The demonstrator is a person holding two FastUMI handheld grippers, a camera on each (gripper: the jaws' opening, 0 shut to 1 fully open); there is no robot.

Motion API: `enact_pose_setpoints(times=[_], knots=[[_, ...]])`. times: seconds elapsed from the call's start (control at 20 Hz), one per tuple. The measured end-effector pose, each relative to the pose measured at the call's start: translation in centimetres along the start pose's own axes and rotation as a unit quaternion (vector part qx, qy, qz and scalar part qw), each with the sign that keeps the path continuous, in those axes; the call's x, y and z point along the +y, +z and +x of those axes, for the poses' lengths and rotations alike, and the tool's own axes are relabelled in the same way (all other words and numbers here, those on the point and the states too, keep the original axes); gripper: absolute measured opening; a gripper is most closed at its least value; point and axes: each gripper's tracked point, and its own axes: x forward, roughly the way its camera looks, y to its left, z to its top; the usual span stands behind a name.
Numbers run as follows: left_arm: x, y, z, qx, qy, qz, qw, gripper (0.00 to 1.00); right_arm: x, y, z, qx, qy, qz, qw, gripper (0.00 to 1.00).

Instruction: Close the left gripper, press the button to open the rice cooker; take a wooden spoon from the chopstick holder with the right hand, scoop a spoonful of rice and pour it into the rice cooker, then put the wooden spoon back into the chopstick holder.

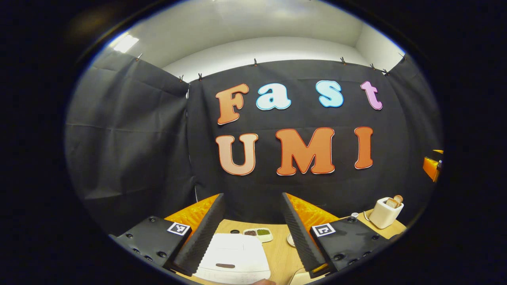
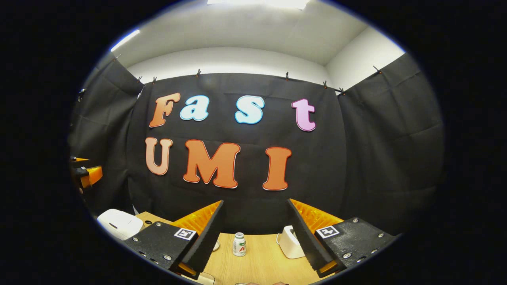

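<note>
The white rice cooker (image 1: 233,257) sits with its lid down on the wooden table (image 1: 279,253), just below and between the fingers of my left gripper (image 1: 252,196), which is open and holds nothing. A white chopstick holder (image 1: 386,211) with wooden spoon ends sticking out stands at the right. In the right gripper view the rice cooker (image 2: 119,223) lies low at the left. My right gripper (image 2: 255,202) is open and empty above the table (image 2: 261,261). The far left gripper (image 2: 85,174) hangs at the left edge.
A small two-part dish (image 1: 258,234) of brown and green grains lies behind the cooker. A small white bottle (image 2: 239,244) stands between my right fingers. Beside it, a white boxy container (image 2: 288,243) is partly hidden by a finger. The black cloth wall closes the back.
</note>
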Motion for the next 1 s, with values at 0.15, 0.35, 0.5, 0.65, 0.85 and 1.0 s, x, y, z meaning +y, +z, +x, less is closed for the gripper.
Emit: enact_pose_setpoints(times=[0.15, 0.35, 0.5, 0.65, 0.85, 1.0], knots=[[0.2, 0.2, 0.5, -0.005, 0.001, 0.009, 1.000, 0.93, 0.1, 0.0, -0.3, -0.006, -0.003, -0.011, 1.000, 0.94], [1.2, -1.7, 0.3, 0.025, 0.010, 0.032, 0.999, 1.00, 0.7, -0.4, -0.4, 0.001, 0.004, 0.000, 1.000, 0.95], [2.9, -3.4, 1.0, 0.061, 0.023, 0.014, 0.998, 1.00, 0.5, -1.0, -0.4, 0.014, 0.003, 0.001, 1.000, 0.94], [4.1, -5.2, 2.1, 0.107, 0.020, 0.004, 0.994, 0.97, -0.3, -1.4, -0.6, 0.021, -0.010, -0.014, 1.000, 0.99], [5.8, -7.3, 3.2, 0.155, 0.026, -0.006, 0.988, 0.31, -0.4, -2.1, -0.8, 0.031, -0.012, -0.013, 0.999, 0.95], [6.0, -10.0, 3.9, 0.215, 0.007, -0.035, 0.976, 0.19, -1.3, -2.0, -1.0, 0.029, -0.025, -0.037, 0.999, 0.94]])
